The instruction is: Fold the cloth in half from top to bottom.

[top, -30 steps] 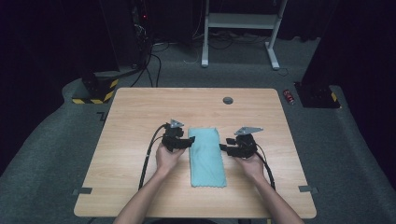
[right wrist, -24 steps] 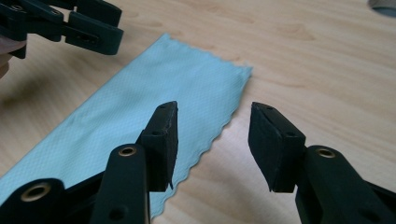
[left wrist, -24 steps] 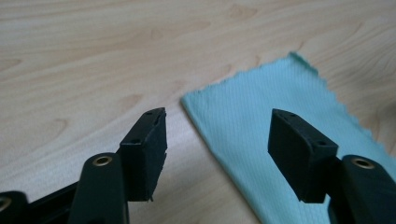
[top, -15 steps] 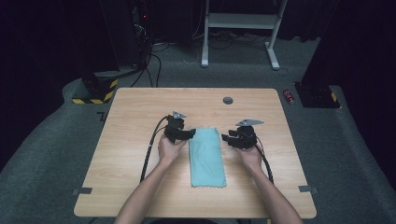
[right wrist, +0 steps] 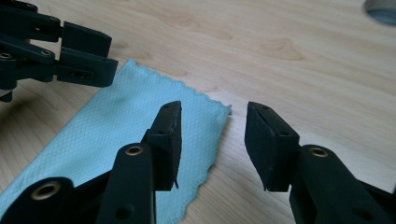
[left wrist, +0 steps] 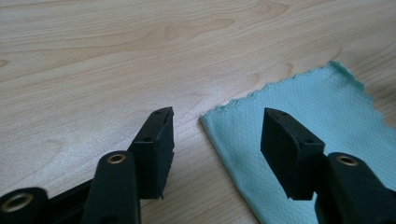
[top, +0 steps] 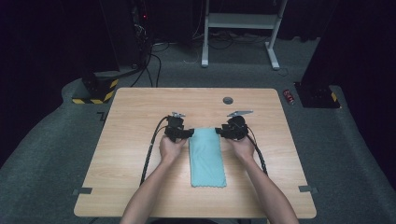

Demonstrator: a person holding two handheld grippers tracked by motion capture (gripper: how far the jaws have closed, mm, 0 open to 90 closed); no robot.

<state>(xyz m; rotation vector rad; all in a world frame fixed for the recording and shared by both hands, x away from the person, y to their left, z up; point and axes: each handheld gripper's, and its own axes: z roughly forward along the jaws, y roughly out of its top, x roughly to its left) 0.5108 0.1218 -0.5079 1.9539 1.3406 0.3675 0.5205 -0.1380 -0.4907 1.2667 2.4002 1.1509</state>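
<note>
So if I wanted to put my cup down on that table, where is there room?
Bare wood lies between the cloth and the table edges, and beyond it up to the round grommet. It is crowded at the cloth's far corners, where both grippers work.

High view: table (top: 140,121) evenly lit from overhead, surroundings falling to near black along the top and side edges. Soft, short shadows under the forearms. Picture slightly soft. Gripper views: bright and even, faint sheen on the wood at lower left, nearest foreground a little blurred.
</note>
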